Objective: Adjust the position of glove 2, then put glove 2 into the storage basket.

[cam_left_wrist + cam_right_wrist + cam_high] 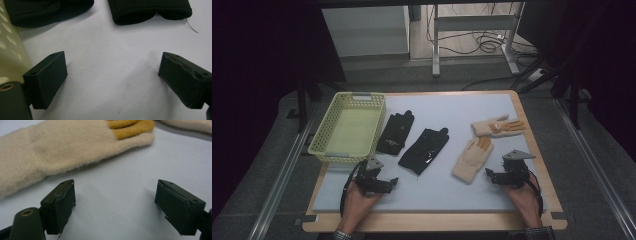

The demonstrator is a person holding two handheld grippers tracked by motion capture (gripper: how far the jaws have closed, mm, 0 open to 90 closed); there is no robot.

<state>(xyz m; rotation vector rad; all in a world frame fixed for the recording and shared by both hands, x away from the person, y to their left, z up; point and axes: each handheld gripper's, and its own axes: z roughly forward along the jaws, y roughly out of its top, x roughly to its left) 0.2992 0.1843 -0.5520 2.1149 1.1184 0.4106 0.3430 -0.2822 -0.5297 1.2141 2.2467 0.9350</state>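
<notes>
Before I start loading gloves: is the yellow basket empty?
Empty: the high view shows the basket with its floor bare, and all four gloves on the mat.

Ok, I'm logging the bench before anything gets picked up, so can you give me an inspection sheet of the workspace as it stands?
Surface: pale grey mat on a wooden table, bare between the items.
Job's things: two black gloves lie flat mid-mat; two cream gloves with mustard fingers lie to their right; the yellow-green basket at the left holds nothing.
Clutter: nothing seen.
Grippers: left gripper open, over bare mat just short of the black gloves' cuffs; right gripper open, just short of the nearer cream glove.
Cables: one trails from each gripper; loose leads lie on the floor beyond the table.
Surroundings: metal stand legs behind, dark sides.
</notes>
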